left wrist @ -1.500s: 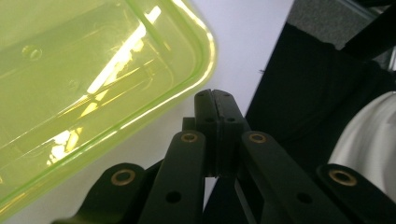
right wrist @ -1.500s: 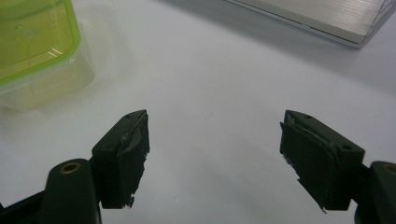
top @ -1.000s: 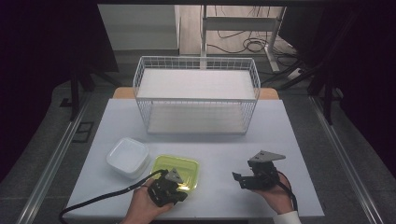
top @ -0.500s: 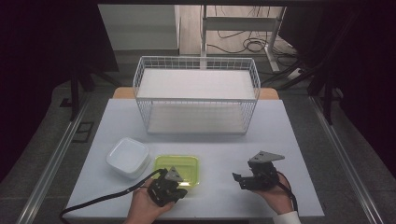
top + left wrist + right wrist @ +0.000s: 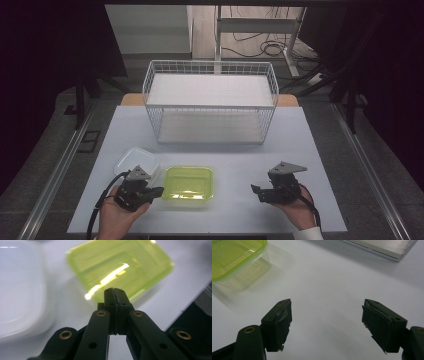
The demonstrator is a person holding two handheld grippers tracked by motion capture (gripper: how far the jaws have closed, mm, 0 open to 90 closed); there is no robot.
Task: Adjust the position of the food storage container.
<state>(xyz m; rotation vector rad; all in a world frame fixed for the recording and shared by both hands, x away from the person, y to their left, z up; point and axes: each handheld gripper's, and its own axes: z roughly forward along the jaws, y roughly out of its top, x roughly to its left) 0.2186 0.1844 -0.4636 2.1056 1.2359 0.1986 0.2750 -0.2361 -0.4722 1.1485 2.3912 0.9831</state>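
Observation:
A yellow-green lidded container (image 5: 189, 183) sits near the table's front, and a white container (image 5: 136, 162) sits just to its left. My left gripper (image 5: 160, 190) is at the green container's left front corner with its jaws shut on nothing. In the left gripper view the closed tips (image 5: 115, 291) point at the green container (image 5: 120, 267), and the white container (image 5: 20, 290) is blurred at the left. My right gripper (image 5: 256, 192) rests open at the front right, apart from the green container. Its jaws (image 5: 327, 306) stand wide over bare table, with the green container (image 5: 234, 260) at the upper left.
A white wire basket (image 5: 210, 102) with a pale floor stands at the back middle of the table; its base (image 5: 384, 246) shows in the right gripper view. A black cable (image 5: 95, 220) trails from the left gripper over the front edge.
My left gripper has moved left, from over the green container's front edge to beside its left corner, still shut. The right gripper and both containers have stayed put.

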